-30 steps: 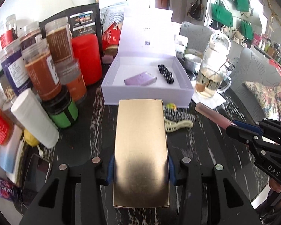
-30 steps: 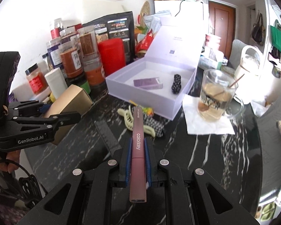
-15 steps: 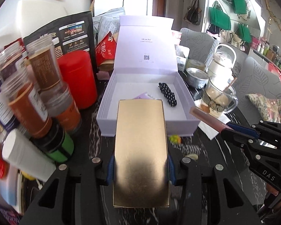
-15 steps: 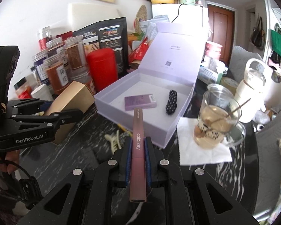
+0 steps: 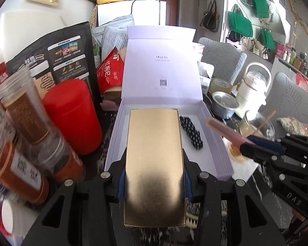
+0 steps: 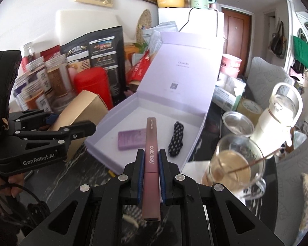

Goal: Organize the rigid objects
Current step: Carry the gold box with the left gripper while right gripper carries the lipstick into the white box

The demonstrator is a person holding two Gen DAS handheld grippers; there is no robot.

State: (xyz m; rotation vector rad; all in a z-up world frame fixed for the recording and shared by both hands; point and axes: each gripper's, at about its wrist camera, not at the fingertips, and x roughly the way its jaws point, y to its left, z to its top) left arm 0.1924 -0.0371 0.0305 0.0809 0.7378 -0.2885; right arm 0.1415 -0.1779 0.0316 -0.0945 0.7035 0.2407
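Note:
My left gripper (image 5: 154,176) is shut on a gold box (image 5: 154,164) and holds it over the front of the open lilac gift box (image 5: 221,143). The gold box also shows in the right wrist view (image 6: 80,110). My right gripper (image 6: 151,164) is shut on a slim pink colorkey tube (image 6: 151,155), whose tip reaches over the lilac box (image 6: 197,135). Inside the box lie a small purple case (image 6: 132,140) and a black dotted hair tie (image 6: 175,141), also seen in the left wrist view (image 5: 192,132). The gold box hides the purple case in the left wrist view.
Spice jars (image 5: 26,110) and a red canister (image 5: 71,119) crowd the left side of the box. A glass mug of tea (image 6: 232,164) on a napkin, a metal cup (image 6: 238,126) and a white kettle (image 6: 277,121) stand to its right. The tabletop is black marble (image 6: 57,182).
Both grippers have moved forward toward the lilac box. The gold box now hangs over its front part and the pink tube's tip is over its interior.

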